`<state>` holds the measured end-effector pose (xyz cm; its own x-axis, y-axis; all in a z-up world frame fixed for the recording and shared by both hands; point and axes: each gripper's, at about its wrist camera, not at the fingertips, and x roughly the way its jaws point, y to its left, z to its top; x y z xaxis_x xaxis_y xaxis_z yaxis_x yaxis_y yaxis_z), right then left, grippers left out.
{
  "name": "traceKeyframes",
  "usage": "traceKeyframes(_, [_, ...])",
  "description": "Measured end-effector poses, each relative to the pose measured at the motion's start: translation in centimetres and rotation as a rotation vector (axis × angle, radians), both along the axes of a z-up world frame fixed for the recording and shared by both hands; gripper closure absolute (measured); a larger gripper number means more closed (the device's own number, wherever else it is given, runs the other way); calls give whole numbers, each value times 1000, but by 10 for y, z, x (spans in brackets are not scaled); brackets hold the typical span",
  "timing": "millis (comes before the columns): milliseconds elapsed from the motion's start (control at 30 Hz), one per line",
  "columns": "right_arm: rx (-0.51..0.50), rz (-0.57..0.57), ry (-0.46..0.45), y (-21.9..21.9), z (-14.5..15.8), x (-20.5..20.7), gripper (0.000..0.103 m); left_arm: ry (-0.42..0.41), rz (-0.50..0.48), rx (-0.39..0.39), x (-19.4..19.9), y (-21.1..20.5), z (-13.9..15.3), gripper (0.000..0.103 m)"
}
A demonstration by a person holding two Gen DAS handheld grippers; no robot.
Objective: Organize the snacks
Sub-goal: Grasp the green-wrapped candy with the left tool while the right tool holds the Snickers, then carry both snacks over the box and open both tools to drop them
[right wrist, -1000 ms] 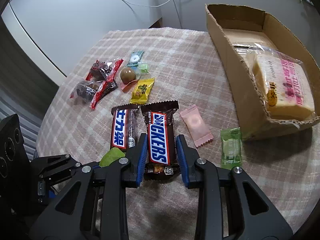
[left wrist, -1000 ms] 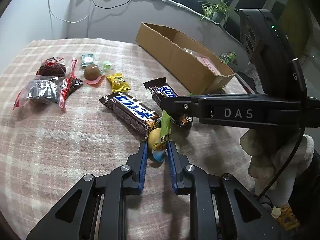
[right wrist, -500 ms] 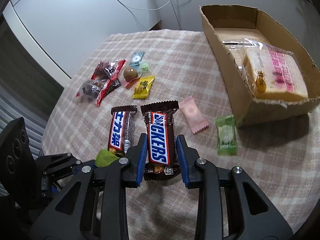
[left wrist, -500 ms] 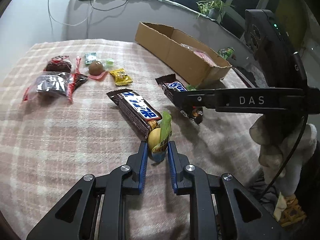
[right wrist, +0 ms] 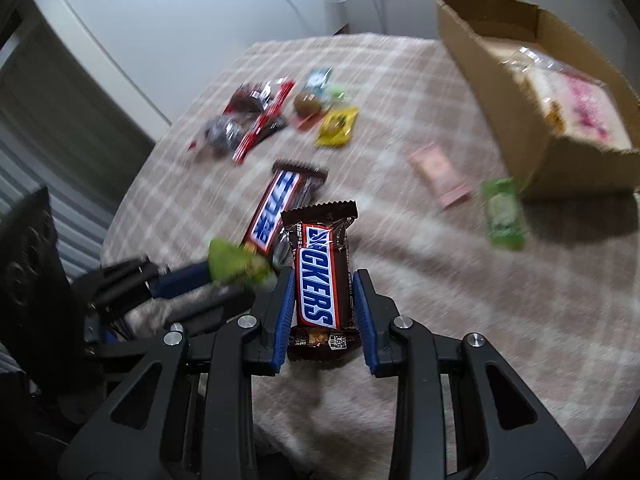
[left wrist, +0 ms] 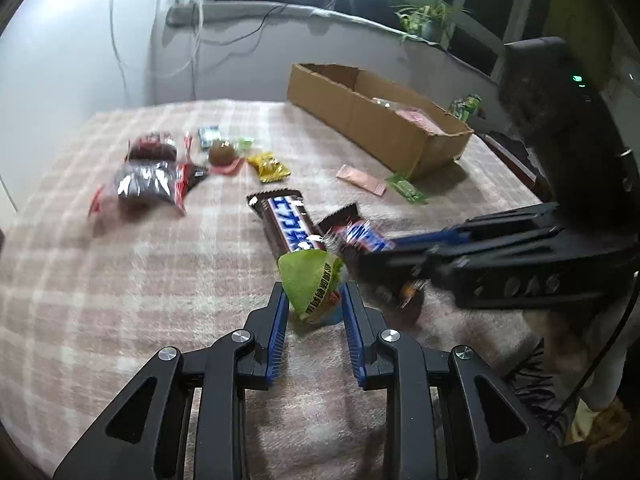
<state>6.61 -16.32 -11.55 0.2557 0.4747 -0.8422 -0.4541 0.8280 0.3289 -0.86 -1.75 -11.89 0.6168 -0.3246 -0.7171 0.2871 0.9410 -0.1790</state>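
Holding a Snickers bar lengthwise, the right gripper has both blue ribbed pads pressed on the wrapper's long edges; bar's lifted off the cloth, glossy brown film w/ crimped zigzag ends.

Left gripper: jaws opening, green-wrapped candy sits between the pads. Wrapper flares wide at top; can't tell if the pads still bite on it. It's near edge of table, just left of the right gripper.

Containers: one cardboard box, open top, long shallow rectangle, plain brown corrugated, torn near corner. Sits far right on table. Inside: clear-bagged pale cake slab w/ pink print, rest of contents blurred.

Outside box, near its front corner: flat pink sachet and flat green sachet, both on the cloth, close together but apart.

Mid table: 2nd choc bar, blue/white label, lying flat just beyond both grippers.

Far left cluster: two crinkly clear/red packs w/ dark contents, round brown ball candy on a pink wrapper, small yellow sachet, small blue-white sachet, tiny pale green candy.

Surface: round table w/ fuzzy pink-and-cream plaid cloth.
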Motion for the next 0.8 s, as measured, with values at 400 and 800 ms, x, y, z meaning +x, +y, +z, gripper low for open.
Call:
traceKeyframes(400, [-2, -12, 2, 2, -5, -6, 73, -33, -40, 21, 0, -13, -2, 87])
traceKeyframes(800, [27, -24, 5, -6, -1, -5, 73, 0, -48, -55, 11, -10, -3, 82])
